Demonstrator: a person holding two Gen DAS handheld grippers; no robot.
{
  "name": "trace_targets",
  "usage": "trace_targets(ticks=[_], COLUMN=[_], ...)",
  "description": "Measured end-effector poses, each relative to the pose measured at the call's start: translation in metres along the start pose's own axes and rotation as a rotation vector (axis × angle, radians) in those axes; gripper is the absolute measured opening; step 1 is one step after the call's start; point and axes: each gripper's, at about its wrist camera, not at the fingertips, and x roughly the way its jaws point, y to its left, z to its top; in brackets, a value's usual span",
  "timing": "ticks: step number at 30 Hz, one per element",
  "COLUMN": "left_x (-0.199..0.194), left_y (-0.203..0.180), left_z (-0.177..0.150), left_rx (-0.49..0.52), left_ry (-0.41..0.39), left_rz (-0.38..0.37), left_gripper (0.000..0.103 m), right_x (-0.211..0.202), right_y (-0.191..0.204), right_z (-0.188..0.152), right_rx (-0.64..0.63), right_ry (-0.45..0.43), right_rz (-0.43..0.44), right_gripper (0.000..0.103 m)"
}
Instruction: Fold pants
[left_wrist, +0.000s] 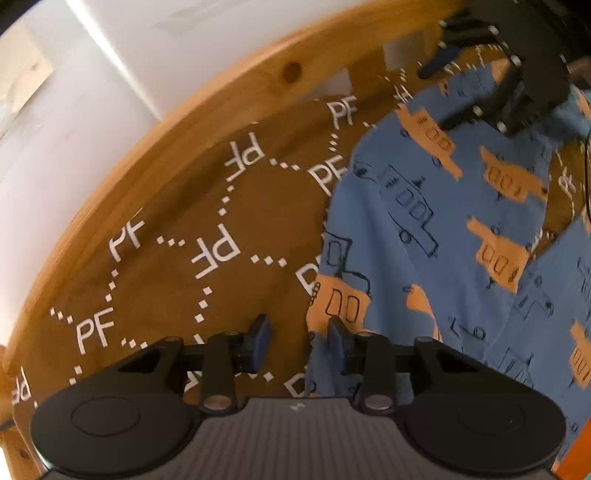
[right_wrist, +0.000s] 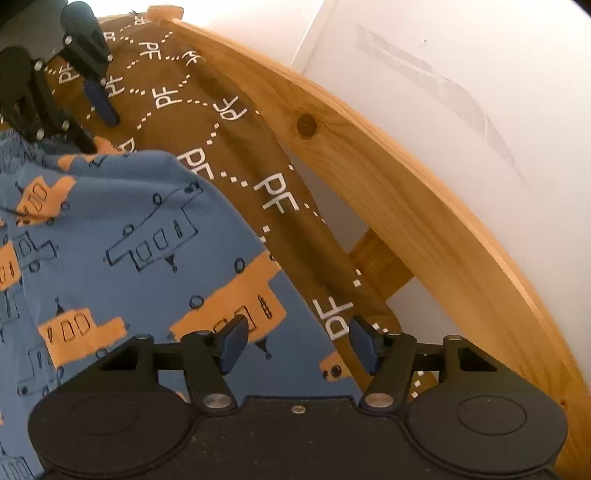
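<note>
1. While hanging over the bed, left gripper (left_wrist: 300, 338) standing part-way apart, pads (left_wrist: 260, 334) gripping nothing; right-hand pad hovering over the pants' (left_wrist: 424, 229) near edge, contact impossible to judge.
2. Just ahead and to the right of that gripper, lying spread: blue pants printed with orange and outlined vehicles, an orange patch sitting right at the closest hem.
3. Ahead and to the left, showing bare: brown bedcover (left_wrist: 177, 206) with white "PF" letters and dotted lines.
4. Beyond the cover, curving across: pine bed rail (left_wrist: 207, 110), a knot sitting in its face, pale wall (left_wrist: 92, 85) behind.
5. Far ahead to the upper right, hovering over the far end of the pants: right gripper (left_wrist: 448, 83), fingers parted.
6. Seen from its own camera, right gripper (right_wrist: 298, 341) standing wide, pads (right_wrist: 232, 341) empty, the pants' (right_wrist: 129, 221) edge running between and below them.
7. Ahead and to the left of it, covering the bed: the same blue fabric, its border falling toward the brown bedcover (right_wrist: 229, 147) on the right.
8. Farther right, sweeping past: the pine bed rail (right_wrist: 406, 206) and the pale wall (right_wrist: 461, 92).
9. Far ahead at upper left, hanging above the cover: left gripper (right_wrist: 94, 99), one blue pad (right_wrist: 99, 101) showing clearly.
</note>
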Motion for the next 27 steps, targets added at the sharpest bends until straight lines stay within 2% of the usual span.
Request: trace_targets(ticks=[2, 5, 6, 7, 9, 10, 12, 15, 18, 27], left_x=[-0.001, 0.002, 0.002, 0.001, -0.002, -0.004, -0.014, -0.031, -0.044, -0.071], left_y=[-0.001, -0.002, -0.003, -0.003, -0.004, -0.004, -0.002, 0.004, 0.005, -0.005], left_z=[0.004, 0.009, 0.010, 0.010, 0.010, 0.010, 0.009, -0.002, -0.006, -0.013], left_rx=[-0.015, -0.040, -0.049, -0.061, -0.084, -0.099, -0.136, -0.153, -0.166, -0.219], left_ry=[0.019, 0.051, 0.053, 0.050, 0.036, 0.026, -0.007, -0.057, -0.103, -0.183], left_rz=[-0.005, 0.009, 0.013, 0.007, 0.011, 0.019, 0.044, 0.106, 0.203, 0.364], left_gripper=[0.030, 0.012, 0.004, 0.001, 0.000, 0.000, 0.000, 0.000, 0.000, 0.000], right_x=[0.000, 0.002, 0.004, 0.007, 0.016, 0.020, 0.021, 0.008, -0.010, -0.059], right_y=[0.001, 0.004, 0.004, 0.005, 0.005, 0.005, 0.005, 0.007, 0.009, 0.031], right_z=[0.004, 0.014, 0.018, 0.022, 0.027, 0.029, 0.029, 0.027, 0.027, 0.034], right_rx=[-0.009, -0.024, -0.023, -0.021, -0.014, -0.001, 0.012, 0.013, 0.016, -0.034], right_ry=[-0.010, -0.034, -0.037, -0.035, 0.005, 0.034, 0.047, 0.011, -0.036, -0.166], right_rz=[0.007, 0.030, 0.034, 0.041, 0.048, 0.052, 0.068, 0.044, 0.014, -0.118], right_gripper=[0.062, 0.061, 0.060, 0.055, 0.029, 0.001, 0.000, 0.000, 0.000, 0.000])
